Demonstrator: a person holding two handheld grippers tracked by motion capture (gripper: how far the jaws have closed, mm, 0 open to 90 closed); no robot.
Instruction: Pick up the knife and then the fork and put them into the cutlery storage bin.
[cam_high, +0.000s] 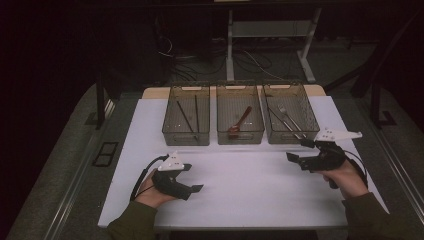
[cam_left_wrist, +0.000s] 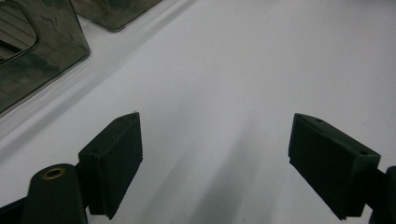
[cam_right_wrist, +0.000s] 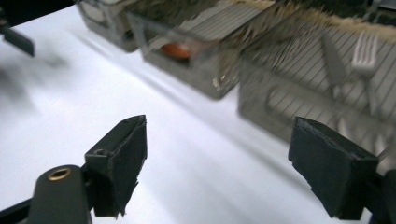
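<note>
Olive-green sleeves, black hand-held grippers, grey triangular plates, black cables

Three baskets stand side by side in a row at the far part of the table. The left basket holds two chopsticks lying lengthwise. The middle basket holds a spoon, its bowl toward the near wall. The right basket holds a fork beside another utensil too small to tell apart. The near half of the table lies in front of the baskets. There the left gripper sits at the near left, well in front of the left basket. The right gripper sits at the right, just before the near right corner of the right basket, well apart from the left gripper.
</note>
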